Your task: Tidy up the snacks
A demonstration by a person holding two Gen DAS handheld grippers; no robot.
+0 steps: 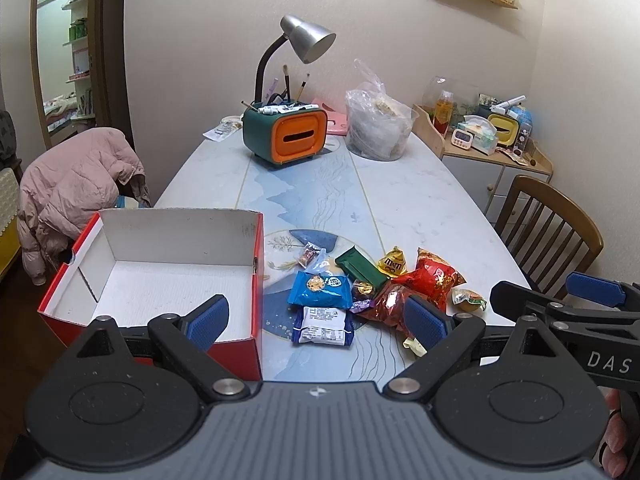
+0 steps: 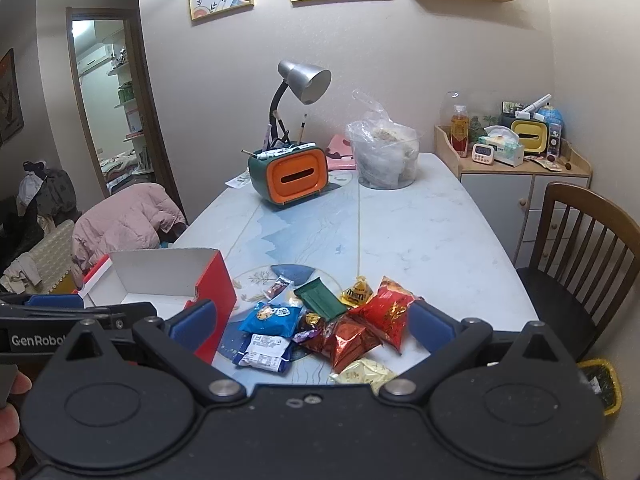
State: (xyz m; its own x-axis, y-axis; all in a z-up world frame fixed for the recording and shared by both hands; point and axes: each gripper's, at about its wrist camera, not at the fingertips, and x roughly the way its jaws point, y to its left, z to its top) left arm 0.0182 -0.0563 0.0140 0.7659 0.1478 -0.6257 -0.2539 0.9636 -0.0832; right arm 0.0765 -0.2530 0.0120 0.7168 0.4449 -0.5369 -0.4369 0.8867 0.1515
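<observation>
**Both grippers wide, nothing held, snacks piled beside box**

Left gripper (image 1: pixel 316 320) hovered low over the near table edge, fingers spread wide, empty. Right gripper (image 2: pixel 310 322) same: wide, empty, just right of the left one.

Box (image 1: pixel 256 240), red outside and white inside, sat open at the near left of the table (image 1: pixel 420 200). Nothing was in it.

Snacks lay in a loose pile just right of the box, on the table:
- blue cookie pack (image 1: pixel 320 286), a white-label pack (image 1: pixel 322 324) touching its near side
- green bar (image 1: pixel 358 268) behind them, M&M bag (image 1: pixel 394 262) just right of it
- two red bags (image 1: pixel 432 276), (image 1: pixel 382 304) overlapping at the right
- small round candy (image 1: pixel 466 300) at the far right
- pale yellow pack (image 2: pixel 362 372) nearest the right gripper

Tissue holder (image 1: pixel 290 136), lamp (image 1: pixel 308 38) and plastic bag (image 1: pixel 376 124) stood at the far end, well apart from the pile.
</observation>
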